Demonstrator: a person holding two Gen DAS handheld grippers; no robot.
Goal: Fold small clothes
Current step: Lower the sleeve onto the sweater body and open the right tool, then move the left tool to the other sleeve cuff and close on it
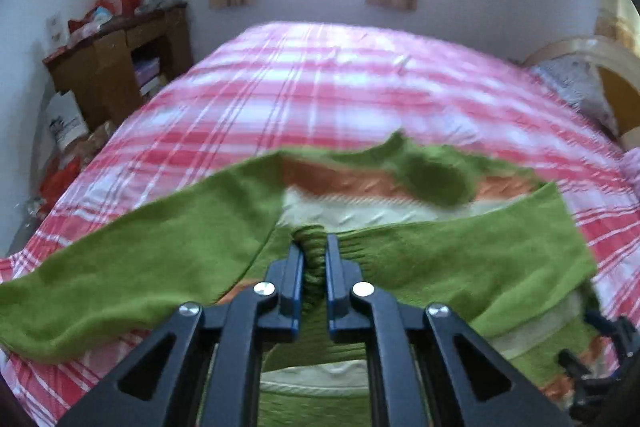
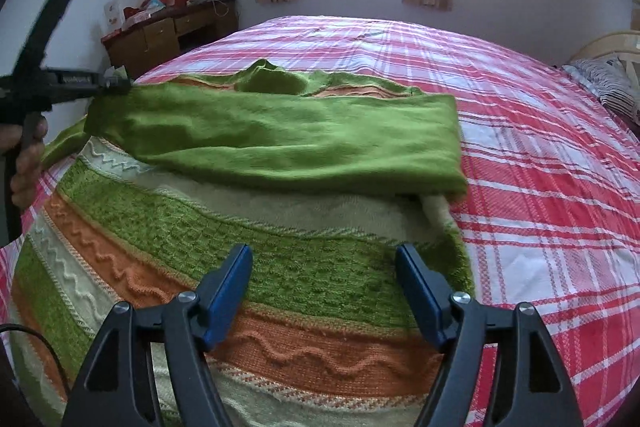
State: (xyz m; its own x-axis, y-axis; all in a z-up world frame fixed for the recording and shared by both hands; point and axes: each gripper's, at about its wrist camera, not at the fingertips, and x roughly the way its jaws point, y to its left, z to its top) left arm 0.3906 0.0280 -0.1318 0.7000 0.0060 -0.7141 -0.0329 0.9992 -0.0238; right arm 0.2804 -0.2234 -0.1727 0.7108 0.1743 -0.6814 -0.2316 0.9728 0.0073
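Left wrist view: the left gripper (image 1: 314,255) is pinched tight on a bunched ribbed cuff (image 1: 311,251) of the green sleeve, which lies across the chest of the striped sweater (image 1: 360,211). The sweater is spread flat on the red plaid bed (image 1: 320,79), collar toward the window. In the right wrist view the right gripper (image 2: 324,267) hangs over the sweater's lower striped body with its jaws wide apart and nothing between them; the pads do not touch the knit.

As I judge it, the fold is at an early stage. One sleeve (image 2: 280,131) is already laid across the front, from the shoulder edge to the far side. The other sleeve (image 1: 132,259) trails out flat toward the bed's edge, not yet brought in. The body is still at full length, so the sleeve and the halving of the body remain.

No basket, box or drawer for folded clothes shows near the sweater. A wooden desk (image 2: 172,31) by the wall carries bags and clutter, too small to name
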